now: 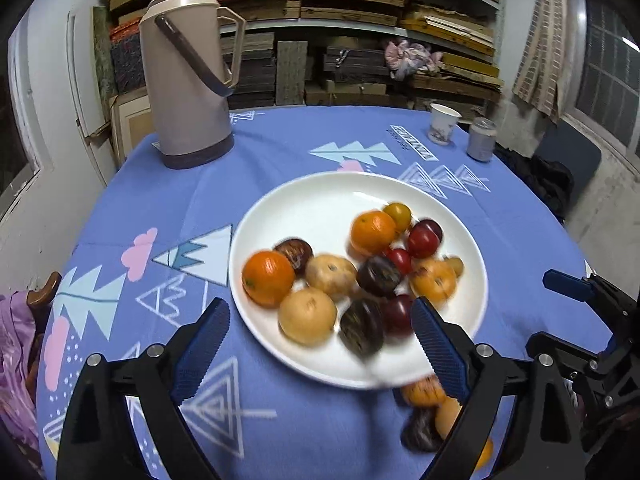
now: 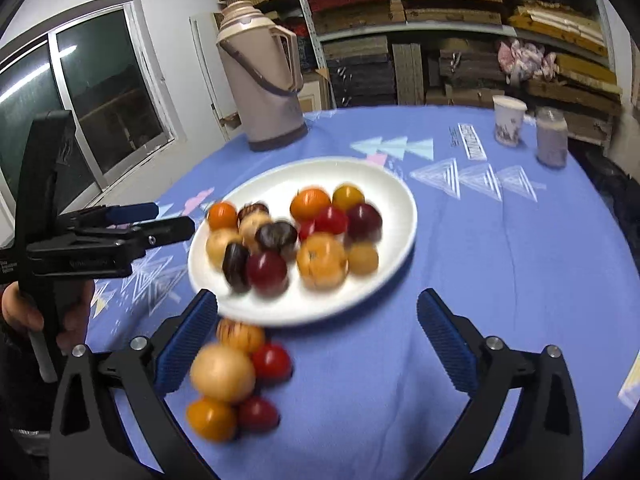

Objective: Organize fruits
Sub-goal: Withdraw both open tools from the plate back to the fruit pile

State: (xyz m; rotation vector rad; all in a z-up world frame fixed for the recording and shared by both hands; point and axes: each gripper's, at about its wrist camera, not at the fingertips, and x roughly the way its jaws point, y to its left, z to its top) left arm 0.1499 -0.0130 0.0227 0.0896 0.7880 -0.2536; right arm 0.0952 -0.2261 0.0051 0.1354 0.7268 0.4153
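Left gripper gapes wide with nothing gripped, hovering over the white plate's near rim. Fruit sits piled on the plate, a loose cluster lies on the blue tablecloth just near of it, and right gripper is spread empty too.

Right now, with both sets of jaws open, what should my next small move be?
Probably ease the right gripper down onto the red fruit in the loose cluster beside the white plate. Most fruit is already plated, these remain on the tablecloth, and its jaws hold nothing.
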